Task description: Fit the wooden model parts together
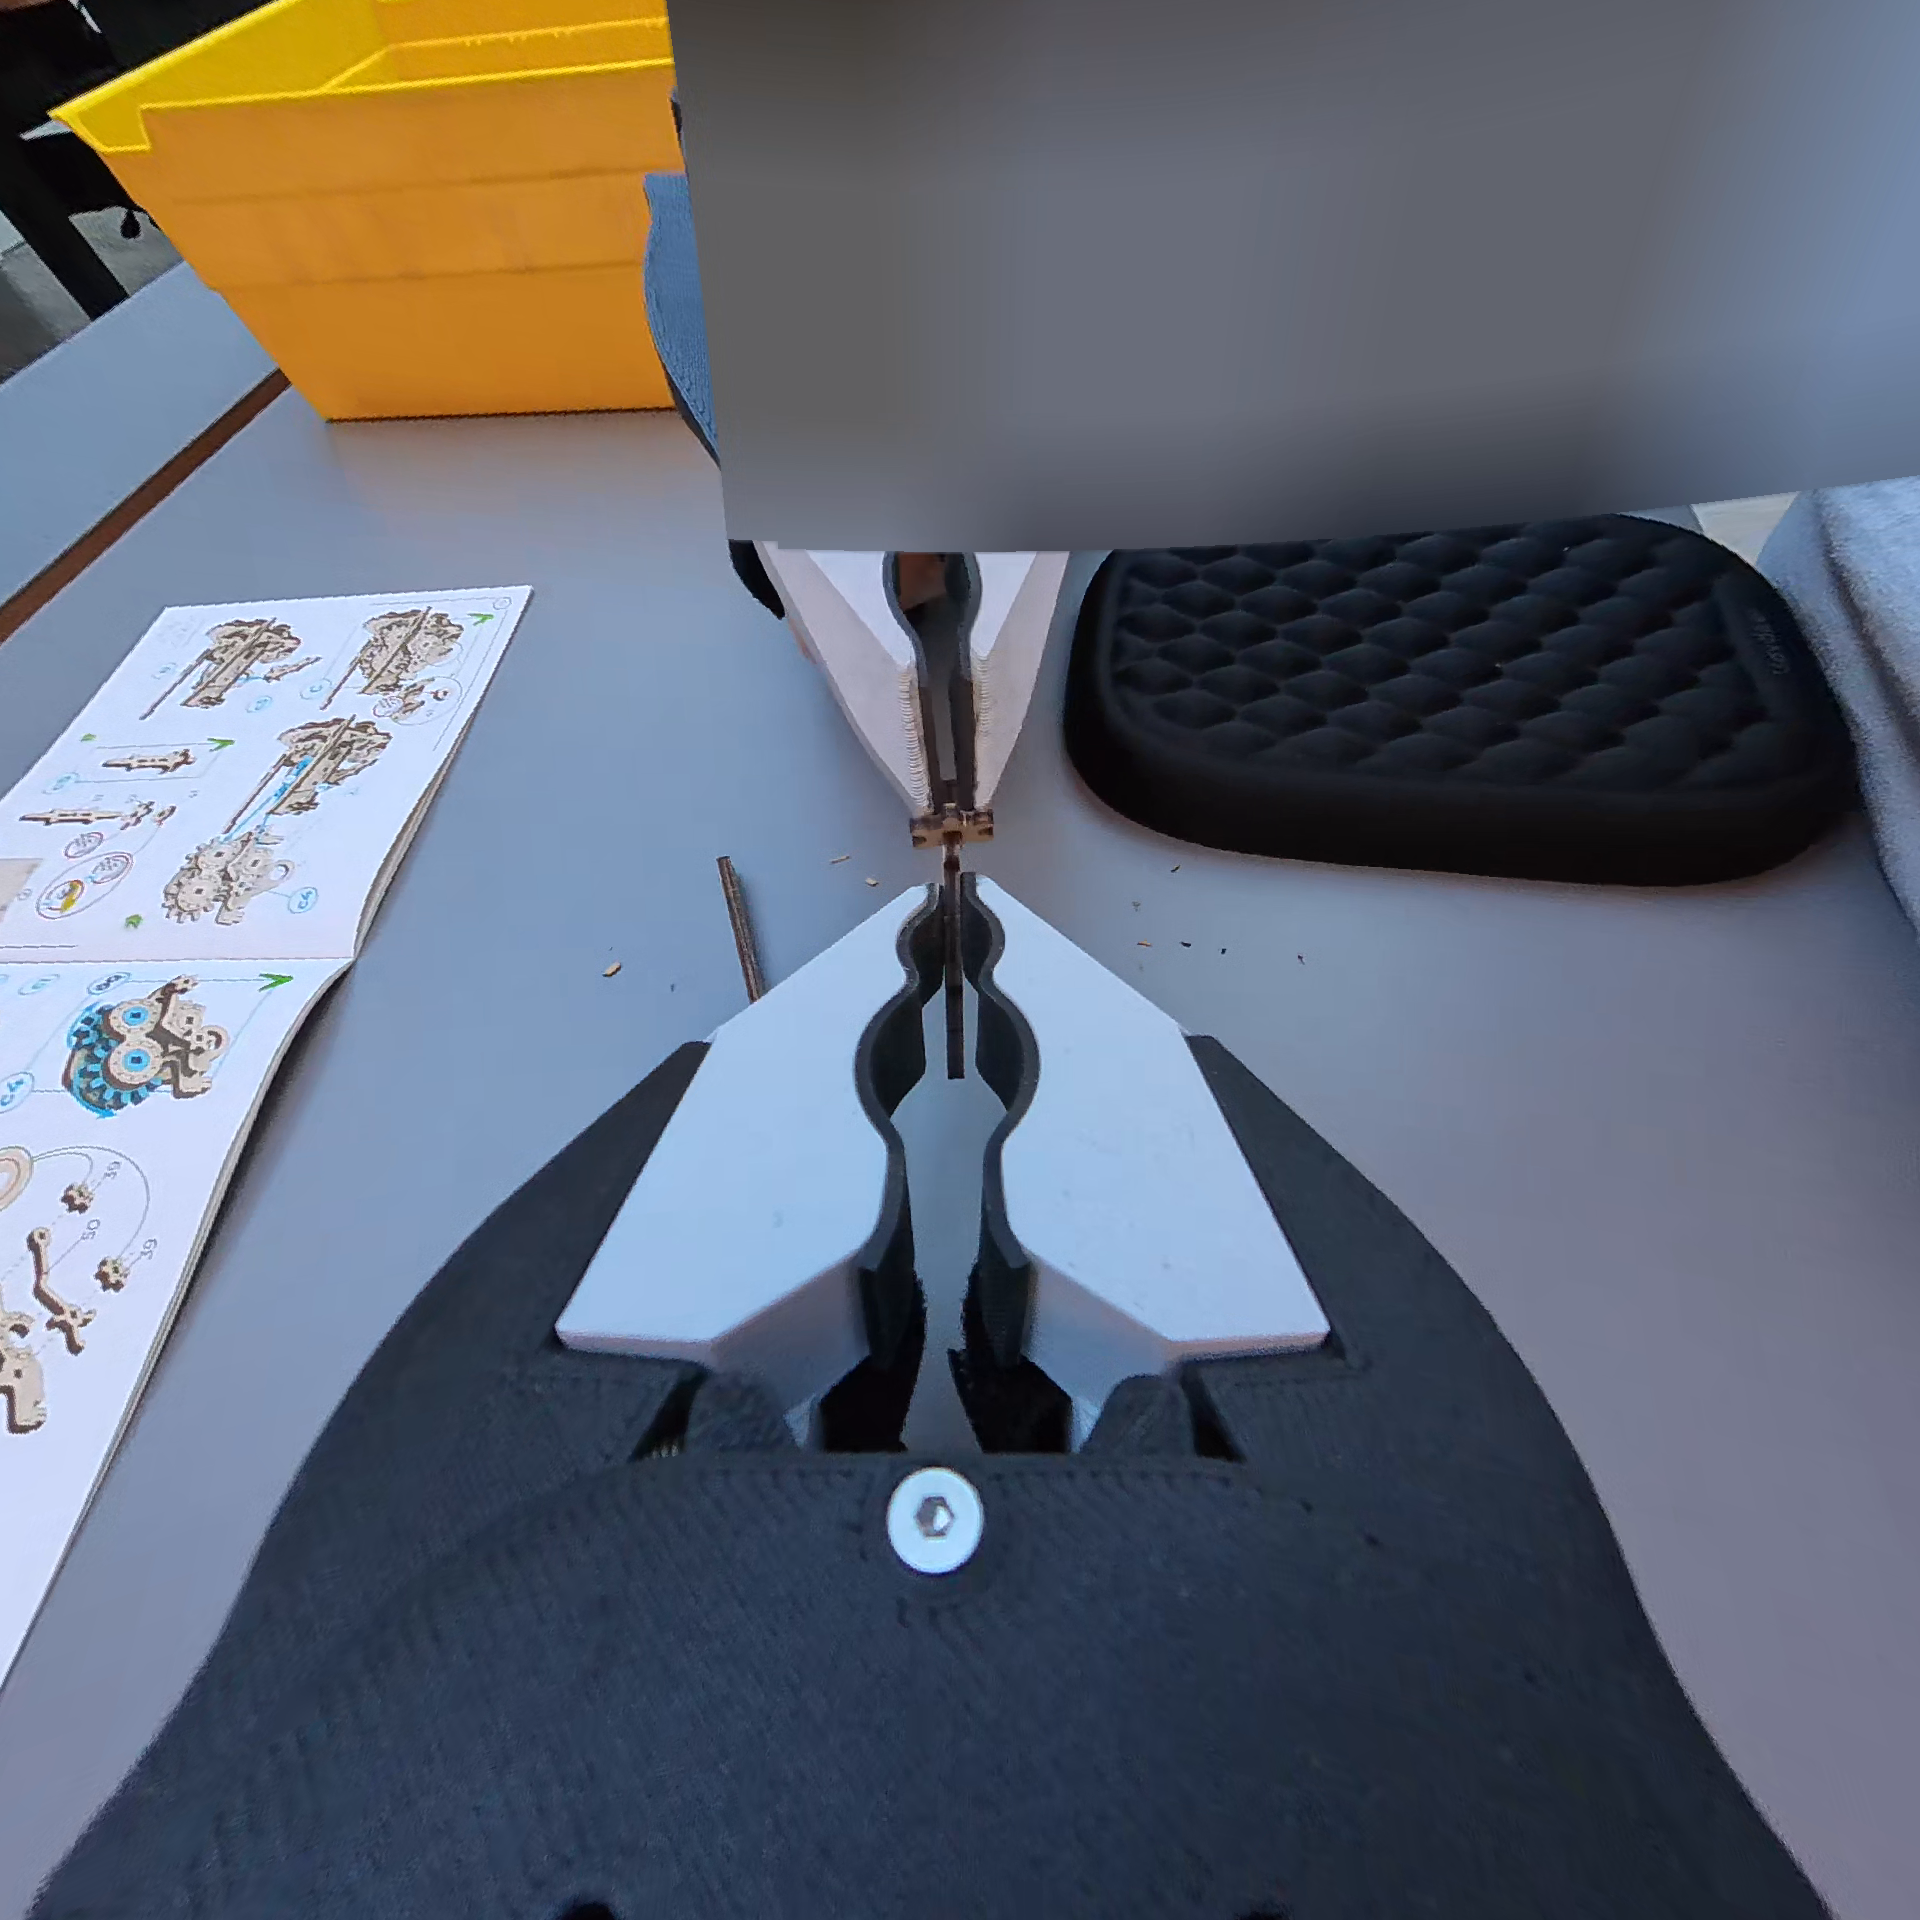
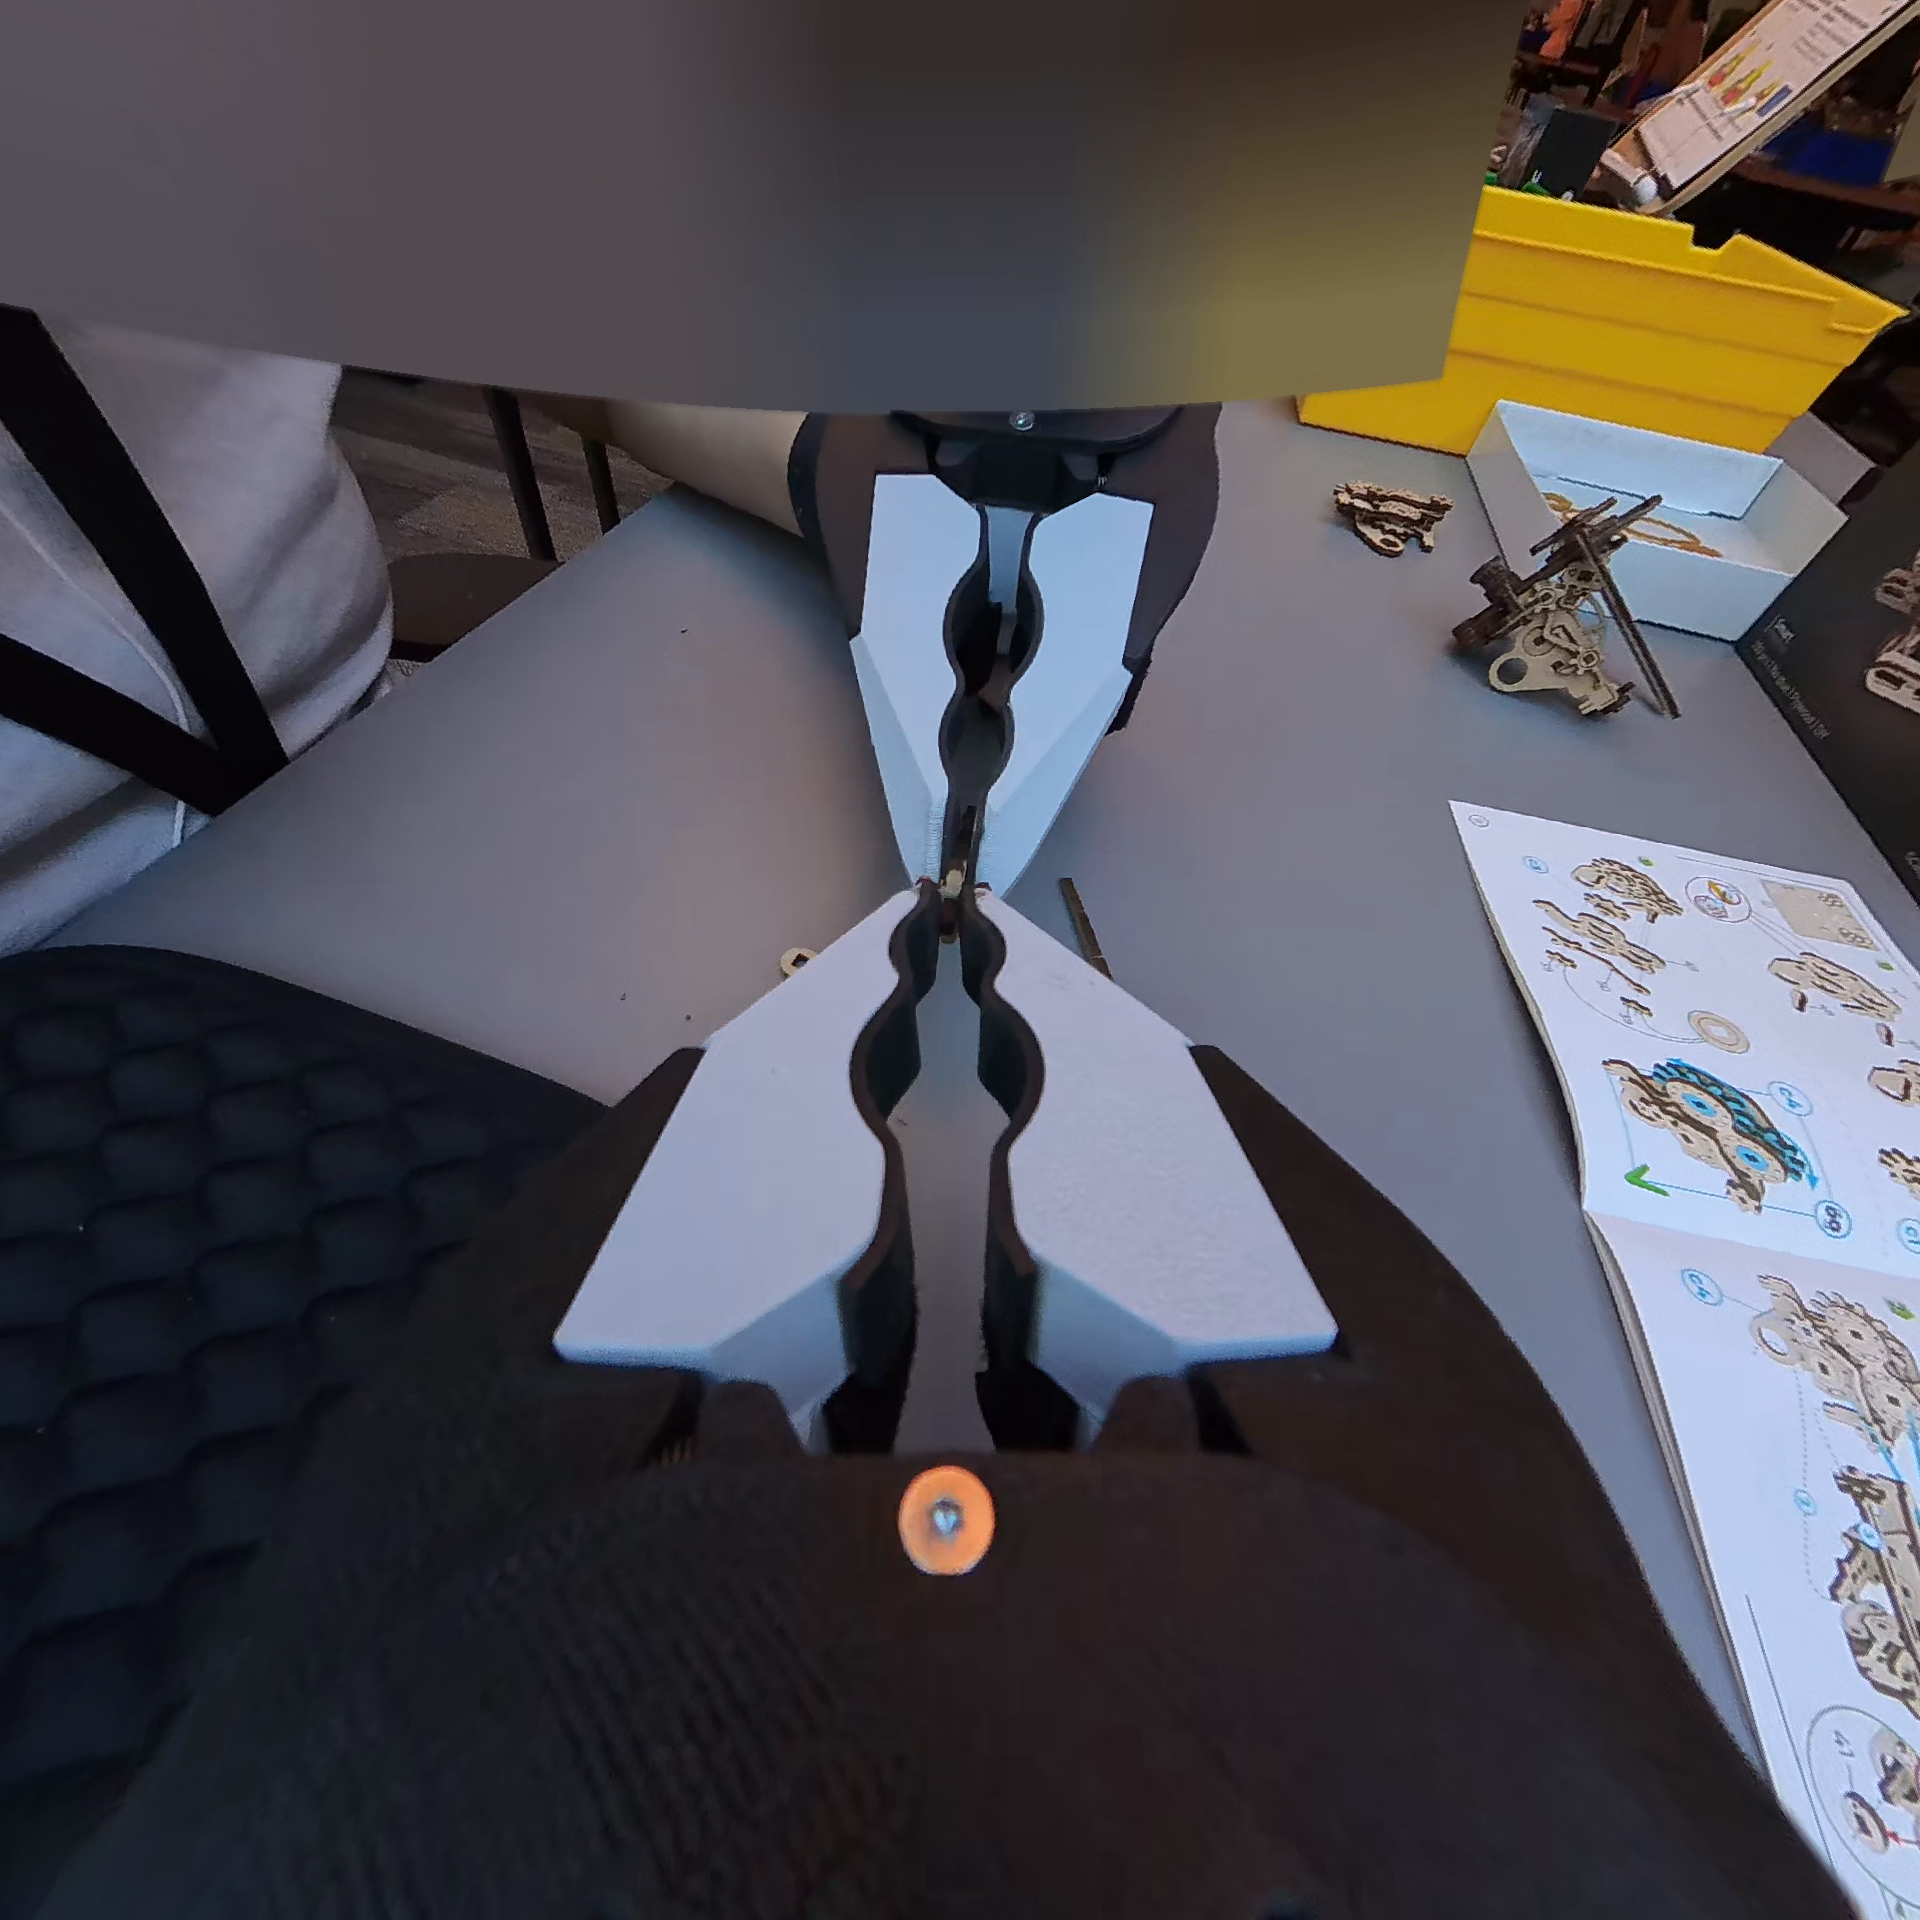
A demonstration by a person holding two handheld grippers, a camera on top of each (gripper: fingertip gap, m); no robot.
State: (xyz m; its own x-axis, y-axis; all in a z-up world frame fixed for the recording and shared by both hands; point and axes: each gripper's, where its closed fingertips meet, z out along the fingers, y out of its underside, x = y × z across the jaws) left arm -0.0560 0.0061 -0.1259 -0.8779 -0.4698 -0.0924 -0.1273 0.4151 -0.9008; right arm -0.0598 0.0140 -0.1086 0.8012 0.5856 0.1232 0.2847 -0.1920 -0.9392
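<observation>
Left gripper [image 1: 945,883] clamps thin wooden stick [image 1: 953,997]; right gripper [image 2: 943,902] pinches small wooden cross-piece [image 1: 951,828], tips meeting above grey table [image 1: 582,790]. Printed instruction booklet [image 1: 208,831] near table edge.

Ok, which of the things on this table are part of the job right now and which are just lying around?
In use:
- left gripper shut on the thin wooden stick
- right gripper shut on the small cross-shaped wooden piece
- instruction booklet, lying open

Lying about:
- loose dark stick
- black honeycomb pad
- yellow bins
- half-built wooden model
- white box
</observation>
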